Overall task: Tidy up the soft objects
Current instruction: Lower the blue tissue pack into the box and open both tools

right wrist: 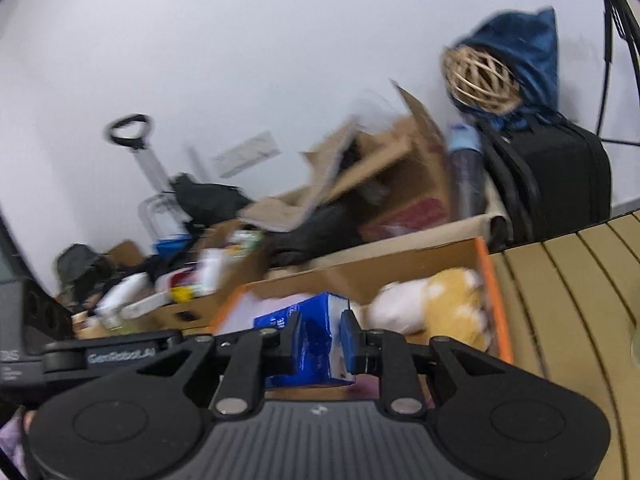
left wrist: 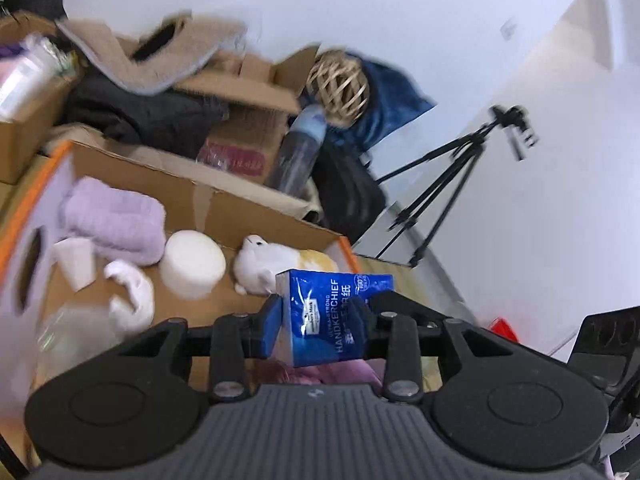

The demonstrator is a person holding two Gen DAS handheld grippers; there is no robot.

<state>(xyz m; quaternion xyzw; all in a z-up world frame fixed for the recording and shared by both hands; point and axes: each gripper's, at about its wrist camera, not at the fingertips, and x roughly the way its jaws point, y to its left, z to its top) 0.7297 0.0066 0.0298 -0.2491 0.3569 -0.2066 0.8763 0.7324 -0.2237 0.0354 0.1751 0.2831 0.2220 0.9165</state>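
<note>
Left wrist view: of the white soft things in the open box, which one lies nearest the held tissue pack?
The white plush toy, just behind the blue tissue pack. The round white roll and the curved white piece lie further left.

Even, bright indoor light falls on a white wall (right wrist: 240,60); motion blur smears the cardboard boxes (right wrist: 360,184) and tripod (left wrist: 452,184), and fisheye distortion darkens and bends both views' corners.

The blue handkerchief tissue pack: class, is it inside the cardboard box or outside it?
Outside. Both the left gripper and the right gripper clamp the blue handkerchief tissue pack in front of the orange-edged cardboard box.
</note>
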